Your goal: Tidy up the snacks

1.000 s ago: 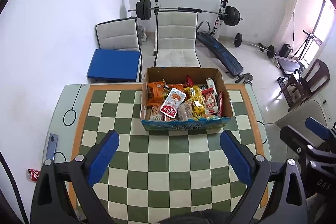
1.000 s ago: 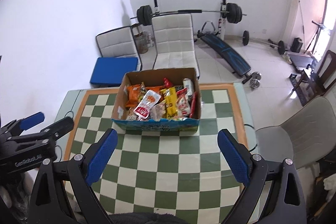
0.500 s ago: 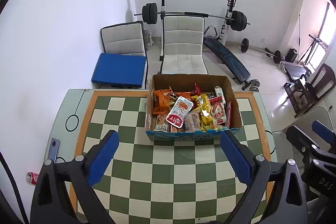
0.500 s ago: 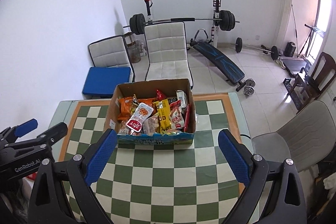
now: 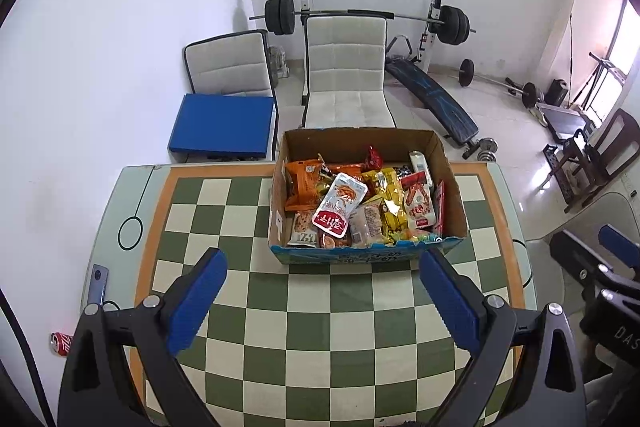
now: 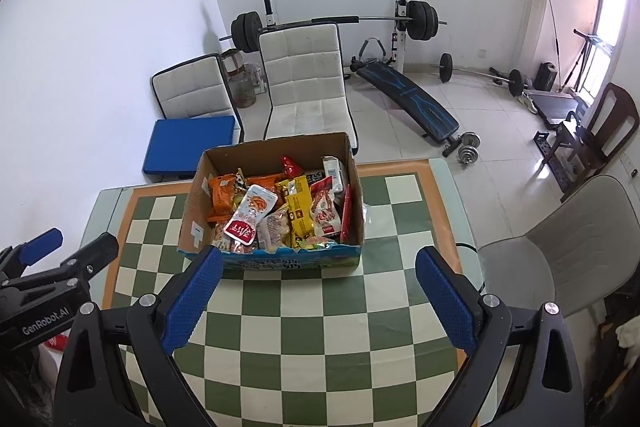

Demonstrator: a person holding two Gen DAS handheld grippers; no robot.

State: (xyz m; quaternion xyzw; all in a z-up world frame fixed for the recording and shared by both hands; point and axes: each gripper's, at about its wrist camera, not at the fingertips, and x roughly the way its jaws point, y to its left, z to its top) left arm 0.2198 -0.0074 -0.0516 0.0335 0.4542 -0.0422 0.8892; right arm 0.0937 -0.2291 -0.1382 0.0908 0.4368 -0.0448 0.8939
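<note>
Right at the far-middle of the checkered table (image 5: 320,311) sits the cardboard box (image 5: 450,179), open-topped, w/ a blue printed front wall facing the cameras. Box is packed w/ snack packets. On top lies a white pouch w/ red label (image 5: 339,205), tilted, roughly centre-left of the pile. Behind it to the left an orange bag (image 5: 302,183); to the right yellow packs (image 5: 390,193); then a red-and-white pack (image 5: 418,205) near the right wall, plus a small red wrapper (image 5: 374,157) sticking up toward the back. Same box in the right wrist view (image 6: 188,215), w/ the white pouch (image 6: 250,213) again on top.

Left gripper (image 5: 322,285) hovers above the table on the near side of the box, apart from it, jaws wide, nothing between the blue pads (image 5: 198,301). Right gripper (image 6: 318,285) likewise: near side of the box, jaws spread wide, empty; its left pad overlaps the box's front corner in the frame, contact can't be told. Each gripper shows at the edge of the other's view.

Beyond the table: two white padded chairs (image 5: 346,67), one w/ a blue cushion (image 5: 222,125) on its seat, a barbell on a rack (image 5: 360,15), a sit-up bench (image 5: 434,99), and a grey chair (image 6: 560,255) at the table's right. Red can (image 5: 60,343) on the floor at left.
</note>
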